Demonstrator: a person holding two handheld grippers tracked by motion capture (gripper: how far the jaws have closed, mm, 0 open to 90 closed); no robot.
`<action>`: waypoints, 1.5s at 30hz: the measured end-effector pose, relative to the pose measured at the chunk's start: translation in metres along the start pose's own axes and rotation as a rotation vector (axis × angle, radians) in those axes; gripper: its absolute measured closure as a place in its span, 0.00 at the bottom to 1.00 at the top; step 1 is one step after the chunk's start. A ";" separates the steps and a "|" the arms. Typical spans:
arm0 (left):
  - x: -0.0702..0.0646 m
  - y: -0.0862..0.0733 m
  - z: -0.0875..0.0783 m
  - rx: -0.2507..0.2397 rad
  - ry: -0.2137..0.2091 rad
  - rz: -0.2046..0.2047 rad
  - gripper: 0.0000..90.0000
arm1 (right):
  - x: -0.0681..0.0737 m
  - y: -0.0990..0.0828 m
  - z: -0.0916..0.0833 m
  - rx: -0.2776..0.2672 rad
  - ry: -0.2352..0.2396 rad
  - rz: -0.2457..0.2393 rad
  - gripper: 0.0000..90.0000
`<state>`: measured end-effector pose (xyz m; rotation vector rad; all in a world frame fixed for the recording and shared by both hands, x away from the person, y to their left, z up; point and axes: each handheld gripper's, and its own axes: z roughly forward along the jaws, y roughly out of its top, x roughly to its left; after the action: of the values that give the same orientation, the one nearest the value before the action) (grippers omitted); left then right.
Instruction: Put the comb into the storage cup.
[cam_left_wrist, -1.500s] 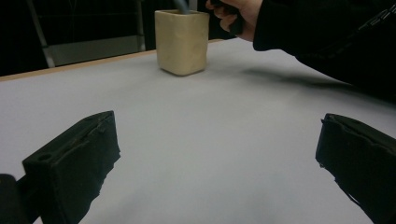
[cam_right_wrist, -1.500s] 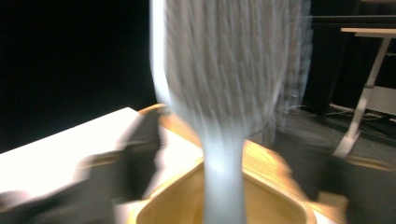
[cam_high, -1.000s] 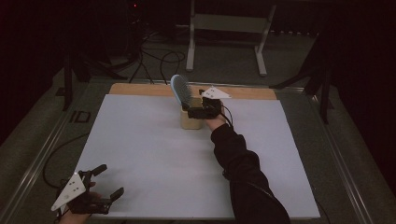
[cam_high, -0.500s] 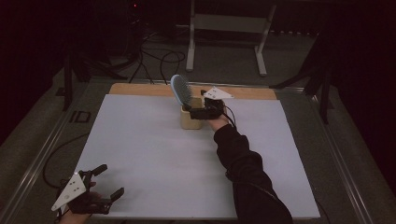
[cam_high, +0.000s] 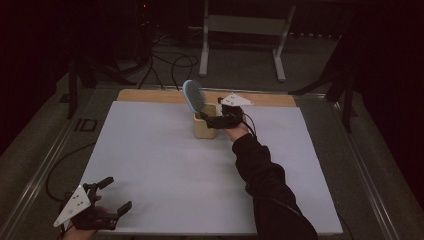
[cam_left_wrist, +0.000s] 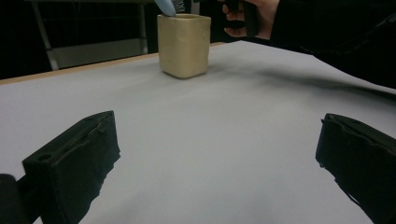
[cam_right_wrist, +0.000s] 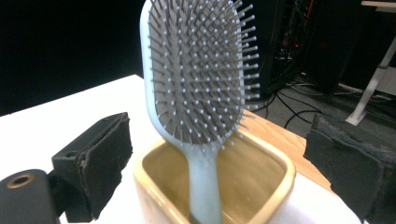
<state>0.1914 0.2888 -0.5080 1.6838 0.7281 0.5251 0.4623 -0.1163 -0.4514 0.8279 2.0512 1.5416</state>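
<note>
At the far end of the table: the right gripper (cam_high: 216, 120) hangs at the rim of the squarish cream ceramic cup (cam_high: 205, 125), jaws spread wide and holding nothing.
Between the jaws: in the right gripper view the pale blue paddle hairbrush with grey bristles (cam_right_wrist: 198, 74) stands handle-down in the cup (cam_right_wrist: 261, 186), its head leaning against the rim nearest the camera, bristles facing the gripper.
Step in hand: by my reading, either letting go of the brush or closing on it; the frames do not settle which.
Doing it well: if gripping, close on the narrow neck just above the rim, not on the bristle pad, and lift straight up so the cup stays put; if leaving, back out level, clear of the head.
Risk: a sideways nudge may tip the cup.
Near edge: the left gripper (cam_high: 107, 199) rests on the white table sheet (cam_high: 165, 170), wide open and empty, well apart from the cup (cam_left_wrist: 184, 44).
</note>
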 end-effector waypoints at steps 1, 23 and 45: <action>0.000 0.000 0.000 0.000 0.000 0.000 0.00 | 0.000 0.000 0.000 0.000 0.000 0.000 0.08; -0.001 -0.001 0.000 0.000 -0.006 -0.002 0.00 | -0.001 -0.016 -0.043 0.022 -0.035 -0.012 0.08; -0.001 -0.001 0.001 0.000 -0.006 -0.002 0.00 | 0.008 -0.024 -0.097 0.028 -0.033 -0.016 0.08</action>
<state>0.1914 0.2874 -0.5089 1.6837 0.7257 0.5186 0.3878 -0.1833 -0.4475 0.8404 2.0545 1.4845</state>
